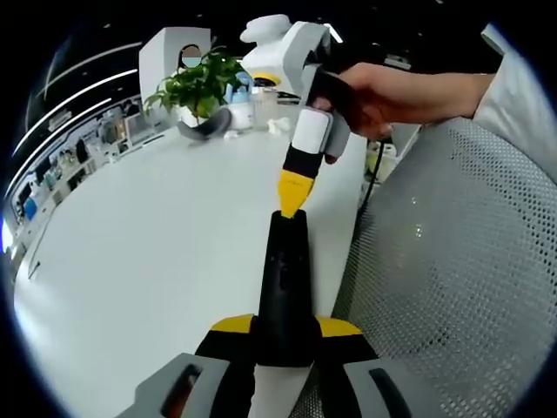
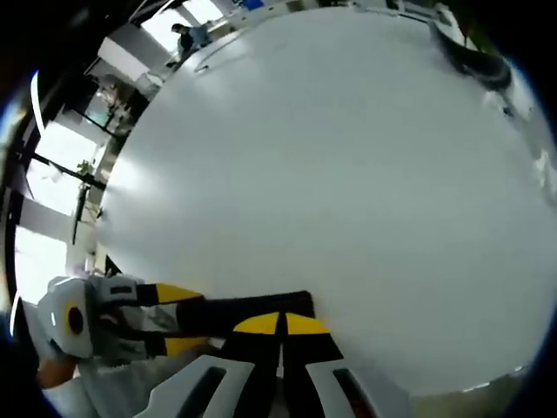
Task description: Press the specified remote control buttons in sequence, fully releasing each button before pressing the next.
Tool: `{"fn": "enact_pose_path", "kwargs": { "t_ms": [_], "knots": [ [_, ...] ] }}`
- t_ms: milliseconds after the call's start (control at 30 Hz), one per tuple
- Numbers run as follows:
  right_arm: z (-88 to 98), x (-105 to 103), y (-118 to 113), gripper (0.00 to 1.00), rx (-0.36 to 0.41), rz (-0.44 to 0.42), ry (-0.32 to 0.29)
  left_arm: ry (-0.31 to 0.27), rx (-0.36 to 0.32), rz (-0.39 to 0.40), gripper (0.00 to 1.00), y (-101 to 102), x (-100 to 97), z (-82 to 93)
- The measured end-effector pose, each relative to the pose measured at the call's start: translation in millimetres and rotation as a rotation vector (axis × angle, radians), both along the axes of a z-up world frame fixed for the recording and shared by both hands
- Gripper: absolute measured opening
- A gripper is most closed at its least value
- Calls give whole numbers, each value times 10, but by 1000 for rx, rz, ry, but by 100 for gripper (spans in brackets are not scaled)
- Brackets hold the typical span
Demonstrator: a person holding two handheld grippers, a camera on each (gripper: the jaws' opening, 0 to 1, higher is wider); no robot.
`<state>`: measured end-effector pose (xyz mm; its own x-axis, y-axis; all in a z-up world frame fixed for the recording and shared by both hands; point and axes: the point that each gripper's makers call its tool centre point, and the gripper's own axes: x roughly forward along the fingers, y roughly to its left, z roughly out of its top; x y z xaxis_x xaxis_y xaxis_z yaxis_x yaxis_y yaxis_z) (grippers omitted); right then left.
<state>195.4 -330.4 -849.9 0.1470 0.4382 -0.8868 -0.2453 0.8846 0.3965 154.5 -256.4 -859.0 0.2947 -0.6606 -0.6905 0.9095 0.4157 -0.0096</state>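
Note:
A slim black remote control [image 1: 285, 279] sticks out over the white table [image 1: 157, 252], its near end clamped between the yellow-tipped jaws of my left gripper [image 1: 283, 327]. My right gripper [image 1: 291, 202], held by a hand [image 1: 383, 91], comes down from above with its yellow tips shut together and touching the remote's far end. In the right gripper view, my right gripper [image 2: 280, 324] shows its shut tips resting on the remote [image 2: 248, 309]. The left gripper [image 2: 184, 319] holds that remote from the left.
A potted plant [image 1: 196, 83], a dark curved object [image 1: 205, 131] and white containers [image 1: 240, 104] stand at the table's far end. A grey mesh chair back [image 1: 452, 261] runs along the table's right edge. A person [image 2: 184, 37] stands far off beyond the table.

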Motion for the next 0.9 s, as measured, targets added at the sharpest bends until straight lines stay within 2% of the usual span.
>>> {"fn": "enact_pose_path", "kwargs": {
  "t_ms": [333,633,900],
  "knots": [
    [-23,-9,-3,0,9,2,17,0,-1,1,25,-2,5,-1],
    [-27,-5,-1,0,-12,34,0,-1,-5,1,25,-10,11,-3],
    [-23,-1,-10,0,18,-2,22,-1,-7,-1,25,-15,16,-2]
  ]
}}
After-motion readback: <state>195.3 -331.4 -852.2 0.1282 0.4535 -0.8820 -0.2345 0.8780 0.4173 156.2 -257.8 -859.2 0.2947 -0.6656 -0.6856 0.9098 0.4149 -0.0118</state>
